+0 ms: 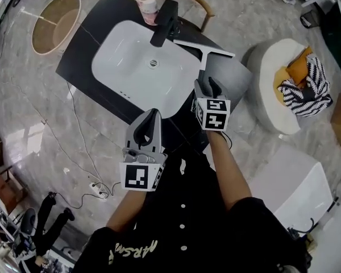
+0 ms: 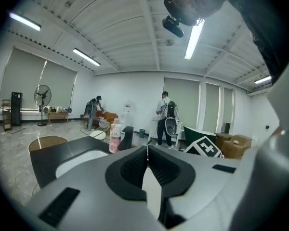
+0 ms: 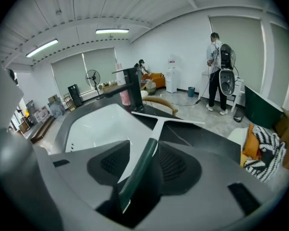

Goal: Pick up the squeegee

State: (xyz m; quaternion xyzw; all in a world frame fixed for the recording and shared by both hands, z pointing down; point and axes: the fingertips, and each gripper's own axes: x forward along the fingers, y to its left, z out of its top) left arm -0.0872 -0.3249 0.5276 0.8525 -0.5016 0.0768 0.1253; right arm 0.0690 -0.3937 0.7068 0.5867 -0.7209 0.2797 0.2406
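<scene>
Straddling the squeegee [image 1: 203,51] handle with our right tool [image 1: 209,85], jaws apart, ready to pinch; squeegee lies on the surface [image 1: 86,45] beside the sink [image 1: 119,67]; left tool [image 1: 152,118] clenched empty, kept clear.

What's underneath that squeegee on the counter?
Under the squeegee lies the black countertop. The right gripper covers the handle's near end, so what's beneath that end isn't visible.
</scene>
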